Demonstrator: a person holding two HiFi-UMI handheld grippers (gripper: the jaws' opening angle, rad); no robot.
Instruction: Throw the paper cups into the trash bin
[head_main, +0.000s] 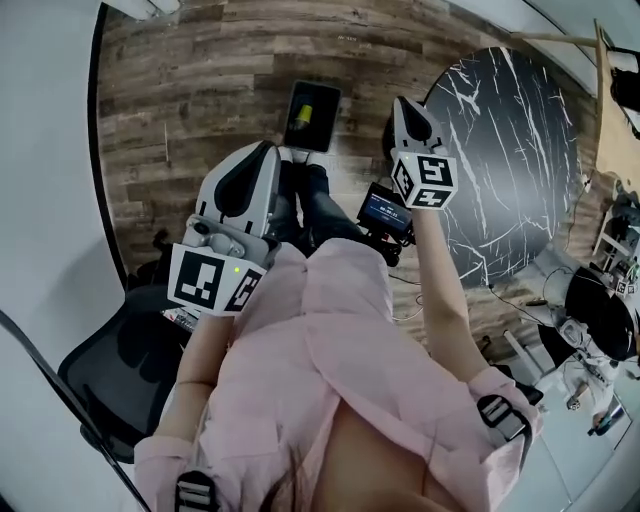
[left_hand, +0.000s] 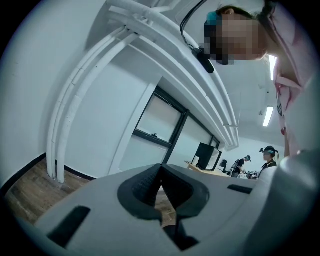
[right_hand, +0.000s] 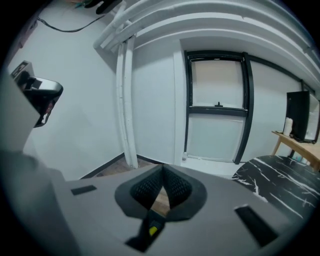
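Observation:
No paper cup shows in any view. A dark rectangular bin (head_main: 312, 115) stands on the wooden floor ahead of the person's feet, with something yellow inside it. My left gripper (head_main: 268, 150) is held at waist height, pointing forward towards the bin; its jaws are shut with nothing between them (left_hand: 160, 172). My right gripper (head_main: 403, 103) is raised at the right of the bin, beside the table, and is also shut and empty (right_hand: 162, 172). Through the gap below the right jaws I see floor and a bit of yellow (right_hand: 153, 230).
A round black marble table (head_main: 515, 150) fills the right side. A black office chair (head_main: 110, 370) stands at the lower left by the white wall. A small screen device (head_main: 385, 212) hangs at the person's waist. A window (right_hand: 217, 110) and white pipes (right_hand: 125, 100) lie ahead.

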